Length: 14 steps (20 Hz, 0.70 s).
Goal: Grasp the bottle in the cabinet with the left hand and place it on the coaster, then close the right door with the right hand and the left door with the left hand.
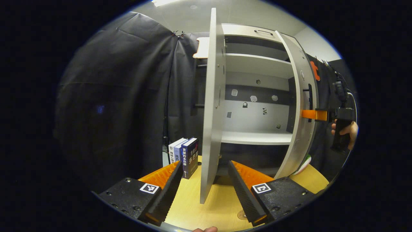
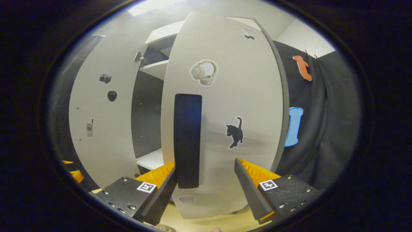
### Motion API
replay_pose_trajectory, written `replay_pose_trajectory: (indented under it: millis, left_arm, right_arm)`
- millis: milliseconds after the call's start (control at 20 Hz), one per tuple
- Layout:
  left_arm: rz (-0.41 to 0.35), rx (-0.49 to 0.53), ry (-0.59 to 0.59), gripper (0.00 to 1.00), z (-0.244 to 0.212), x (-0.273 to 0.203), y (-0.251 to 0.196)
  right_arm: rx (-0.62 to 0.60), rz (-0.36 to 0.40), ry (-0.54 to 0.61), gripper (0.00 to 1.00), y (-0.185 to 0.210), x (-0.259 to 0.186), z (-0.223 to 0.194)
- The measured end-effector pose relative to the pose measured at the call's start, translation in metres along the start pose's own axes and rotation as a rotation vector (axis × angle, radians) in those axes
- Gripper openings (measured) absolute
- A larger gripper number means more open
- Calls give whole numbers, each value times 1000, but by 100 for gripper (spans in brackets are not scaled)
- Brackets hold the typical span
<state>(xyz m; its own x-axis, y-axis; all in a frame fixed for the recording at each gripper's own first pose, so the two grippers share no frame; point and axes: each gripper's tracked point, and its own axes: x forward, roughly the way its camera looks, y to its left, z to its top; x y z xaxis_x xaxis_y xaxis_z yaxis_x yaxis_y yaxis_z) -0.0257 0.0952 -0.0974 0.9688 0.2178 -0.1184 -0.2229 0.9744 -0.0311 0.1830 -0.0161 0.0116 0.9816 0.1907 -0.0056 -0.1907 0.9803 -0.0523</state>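
Left fingers (image 1: pixel 206 190): mine, spread apart, holding nothing; the left door's (image 1: pixel 212 106) edge stands between them on the table (image 1: pixel 222 206).
Right fingers (image 2: pixel 206 190): spread apart, empty, close before the right door (image 2: pixel 225 106), its dark handle (image 2: pixel 187 138) by my left finger.
Cabinet (image 1: pixel 257 96): shelves bare where visible.
Bottle and coaster: I cannot make them out.
Books (image 1: pixel 185 156): upright, left of the left door.

Books (image 1: pixel 184 157) stand on the table (image 1: pixel 206 206) left of the left door (image 1: pixel 212 106), cabinet shelves (image 1: pixel 257 137) behind.
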Motion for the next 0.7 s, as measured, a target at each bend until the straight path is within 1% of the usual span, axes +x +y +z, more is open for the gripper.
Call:
replay_pose_trajectory:
  millis: [50, 100, 150, 200, 250, 300, 350, 400, 450, 500, 550, 600, 650, 700]
  left_arm:
    - [-1, -4, -3, 89, 4, 3, 3]
    - [-2, -4, -5, 90, 7, 5, 7]
    - [-2, -7, -5, 89, 11, 6, 11]
    - [-2, -9, -7, 91, 15, 8, 14]
    - [-5, -15, -5, 88, 18, 9, 17]
    - [-9, -20, -5, 89, 21, 11, 20]
    - [-8, -26, -7, 89, 26, 12, 24]
    - [-9, -28, -7, 91, 28, 14, 28]
    - [-9, -33, -6, 91, 31, 15, 31]
    - [-9, -34, -9, 88, 33, 15, 33]
    - [-9, -33, -9, 92, 35, 14, 35]
    - [-5, -28, -8, 92, 36, 14, 37]
    - [-6, -26, -6, 92, 39, 14, 41]
    - [-6, -26, -9, 89, 41, 13, 47]
  right_arm:
    - [-1, -2, -3, 100, 3, 4, 0]
    - [-4, -4, -7, 97, 5, 9, 0]
    - [-10, -8, -6, 97, 8, 15, 0]
    - [-23, -12, -6, 100, 12, 23, 0]
    - [-33, -16, -6, 100, 14, 30, 1]
    - [-41, -23, -9, 97, 17, 37, 1]
    - [-41, -32, -11, 97, 19, 43, -2]
    - [-38, -37, -13, 97, 21, 47, -3]
    - [-32, -43, -16, 100, 21, 51, -3]
    - [-28, -52, -17, 100, 21, 56, -3]
    - [-31, -66, -20, 100, 22, 60, -3]
    - [-38, -82, -21, 100, 23, 65, -2]
    - [-38, -98, -24, 96, 24, 69, -1]
    - [-34, -112, -26, 97, 24, 72, -1]
